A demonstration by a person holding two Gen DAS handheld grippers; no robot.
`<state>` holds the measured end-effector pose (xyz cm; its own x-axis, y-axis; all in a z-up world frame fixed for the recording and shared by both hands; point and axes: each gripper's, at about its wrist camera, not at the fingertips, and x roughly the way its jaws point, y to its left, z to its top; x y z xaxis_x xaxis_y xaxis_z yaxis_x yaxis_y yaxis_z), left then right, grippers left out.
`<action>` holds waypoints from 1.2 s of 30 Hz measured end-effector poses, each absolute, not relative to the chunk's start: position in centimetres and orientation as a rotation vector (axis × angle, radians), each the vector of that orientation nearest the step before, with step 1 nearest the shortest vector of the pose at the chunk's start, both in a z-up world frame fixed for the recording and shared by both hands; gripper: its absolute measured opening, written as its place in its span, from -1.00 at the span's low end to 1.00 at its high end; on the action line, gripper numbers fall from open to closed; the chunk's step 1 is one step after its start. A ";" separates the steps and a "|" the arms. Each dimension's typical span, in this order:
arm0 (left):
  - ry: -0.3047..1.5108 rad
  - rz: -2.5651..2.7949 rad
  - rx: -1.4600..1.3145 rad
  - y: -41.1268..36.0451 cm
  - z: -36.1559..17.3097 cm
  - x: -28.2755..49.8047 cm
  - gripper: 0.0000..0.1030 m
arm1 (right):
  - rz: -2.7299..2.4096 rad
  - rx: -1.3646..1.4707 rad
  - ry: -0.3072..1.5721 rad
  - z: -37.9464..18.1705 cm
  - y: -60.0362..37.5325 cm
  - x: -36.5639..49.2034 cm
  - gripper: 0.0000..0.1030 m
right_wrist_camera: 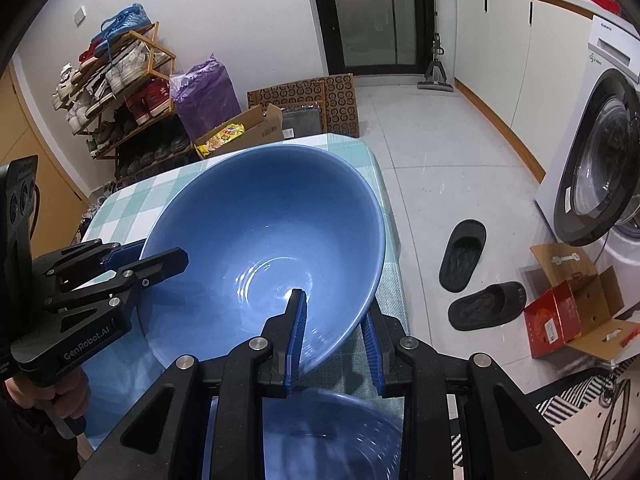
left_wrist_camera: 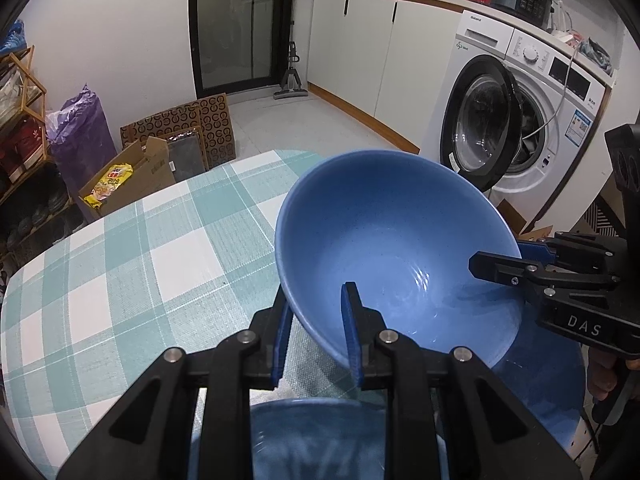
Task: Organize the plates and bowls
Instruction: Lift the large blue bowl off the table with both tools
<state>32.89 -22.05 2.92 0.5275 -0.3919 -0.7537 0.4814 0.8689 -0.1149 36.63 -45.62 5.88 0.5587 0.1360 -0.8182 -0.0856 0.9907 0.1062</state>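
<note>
Both the left tongs [left_wrist_camera: 316,336] and right tongs [right_wrist_camera: 334,340] are clamped on the glazed blue bowl [left_wrist_camera: 396,248]'s opposite rims; it looks stiff, slippery and breakable.

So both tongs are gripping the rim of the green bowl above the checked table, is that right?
Not quite: the bowl is blue, not green, as both wrist views show. The left tongs and right tongs do each clamp its rim above the checked table.

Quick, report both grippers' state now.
Left gripper: shut on the blue bowl rim.
Right gripper: shut on the same bowl's opposite rim.
</note>
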 end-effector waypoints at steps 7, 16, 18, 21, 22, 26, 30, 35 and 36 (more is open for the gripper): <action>0.837 -0.520 0.108 -21.6 4.2 31.9 -0.56 | 0.132 0.049 0.934 7.2 -45.7 35.5 -0.46; 0.803 -0.511 0.103 -21.0 5.8 30.7 -0.56 | 0.143 0.043 0.885 9.6 -45.4 33.7 -0.46; 0.794 -0.509 0.099 -20.8 6.2 30.3 -0.56 | 0.144 0.038 0.878 10.0 -45.3 33.2 -0.46; 0.783 -0.506 0.096 -20.5 6.6 29.8 -0.56 | 0.147 0.035 0.868 10.7 -44.9 32.6 -0.46; 0.780 -0.505 0.095 -20.4 6.8 29.5 -0.56 | 0.149 0.034 0.862 10.9 -44.8 32.3 -0.46; 0.765 -0.501 0.091 -19.8 7.3 28.6 -0.56 | 0.155 0.027 0.848 11.6 -44.6 31.3 -0.46; 0.746 -0.496 0.089 -19.5 7.9 27.5 -0.56 | 0.159 0.019 0.831 12.4 -44.4 30.1 -0.46; 0.724 -0.494 0.087 -18.9 8.5 25.9 -0.56 | 0.163 0.006 0.813 13.2 -43.6 28.3 -0.46; 0.719 -0.493 0.087 -18.7 8.6 25.6 -0.56 | 0.164 0.004 0.810 13.3 -43.4 27.9 -0.46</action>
<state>25.61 -18.72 8.61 0.6433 -0.4033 -0.6508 0.4618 0.8824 -0.0903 27.92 -43.43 13.33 0.6777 0.1476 -0.7204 -0.1446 0.9873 0.0663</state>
